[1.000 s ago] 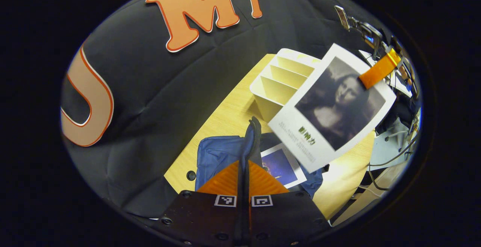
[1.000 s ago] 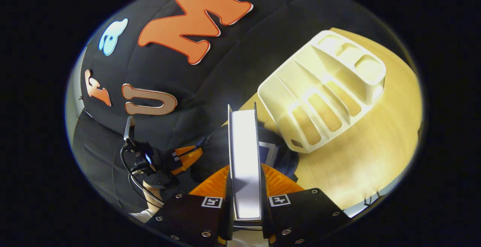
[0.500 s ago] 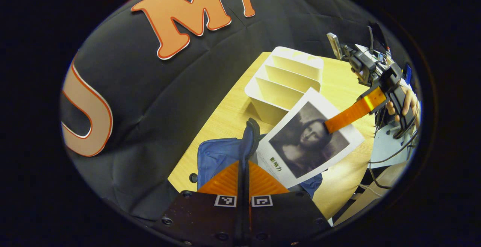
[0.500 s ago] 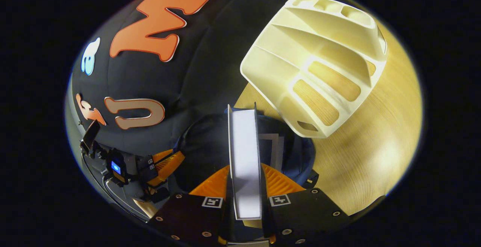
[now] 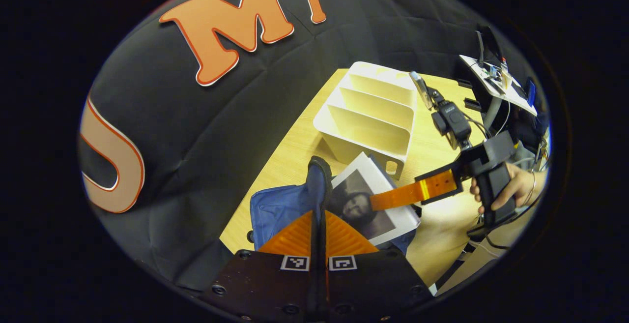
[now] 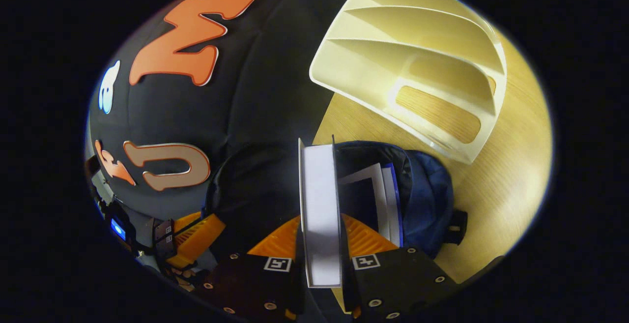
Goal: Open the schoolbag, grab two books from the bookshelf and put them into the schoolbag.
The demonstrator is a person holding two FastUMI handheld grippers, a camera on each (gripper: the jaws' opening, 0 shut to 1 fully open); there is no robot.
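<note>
Pale wooden table (image 5: 442, 224) carries a cream bookshelf (image 5: 373, 116) and, just in front, an open blue schoolbag (image 5: 280, 207). Left gripper (image 5: 319, 200) is clamped on the bag's raised rim. Right gripper (image 6: 322, 224) grasps a white portrait-cover book (image 5: 366, 200), lowered into the mouth; its own view reveals another book (image 6: 385, 200) already inside.

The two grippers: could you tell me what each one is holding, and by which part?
The right gripper clamps the book by its edge. The left gripper pinches the schoolbag by its opening rim.
</note>
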